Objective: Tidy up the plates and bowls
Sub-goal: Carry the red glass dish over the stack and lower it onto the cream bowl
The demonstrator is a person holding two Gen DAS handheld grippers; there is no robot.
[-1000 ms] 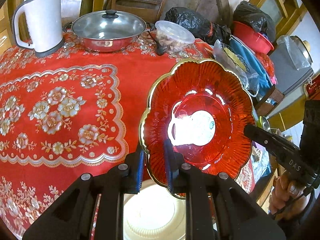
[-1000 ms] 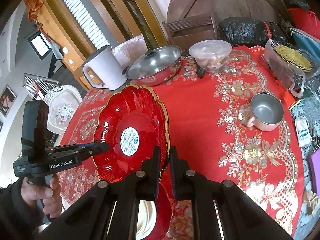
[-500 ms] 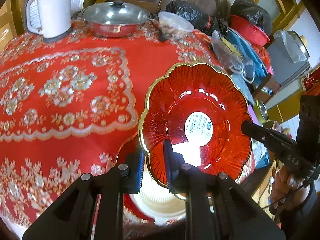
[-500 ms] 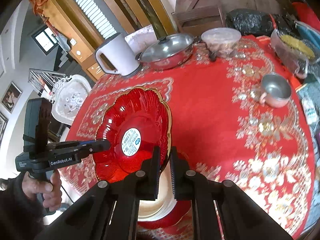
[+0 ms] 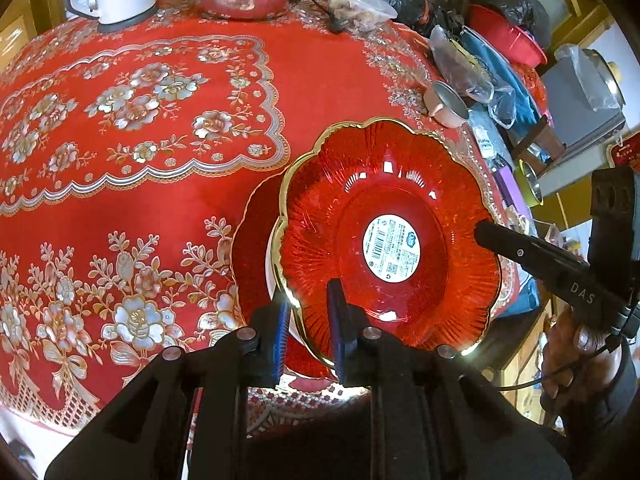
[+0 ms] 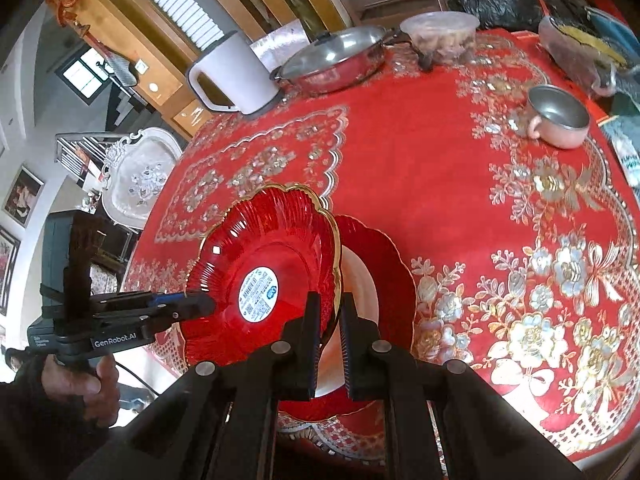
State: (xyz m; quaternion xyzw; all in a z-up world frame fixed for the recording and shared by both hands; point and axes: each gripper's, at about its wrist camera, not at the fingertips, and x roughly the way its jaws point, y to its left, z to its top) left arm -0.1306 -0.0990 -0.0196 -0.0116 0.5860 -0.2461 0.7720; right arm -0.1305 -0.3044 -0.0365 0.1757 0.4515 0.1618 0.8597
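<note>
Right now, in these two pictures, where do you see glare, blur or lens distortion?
Left wrist view: small white glints on the red glass scalloped bowl, its round white label sharp and readable; the fisheye bends the red flowered tablecloth into a dome. Right wrist view: the lidded steel pot and the far table edge look slightly smeared; the tablecloth's near right corner is washed out by light.

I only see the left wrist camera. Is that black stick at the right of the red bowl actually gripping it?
Observer: Yes. The right gripper has one finger on each side of the red bowl, at its gold rim.
Operator: Who holds the gripper on my side?
Observer: A hand in a dark sleeve holds the left gripper by its handle.
Operator: Anything past the table there?
Observer: An ornate silver piece; whether it is a tray or a chair back, I cannot tell.
</note>
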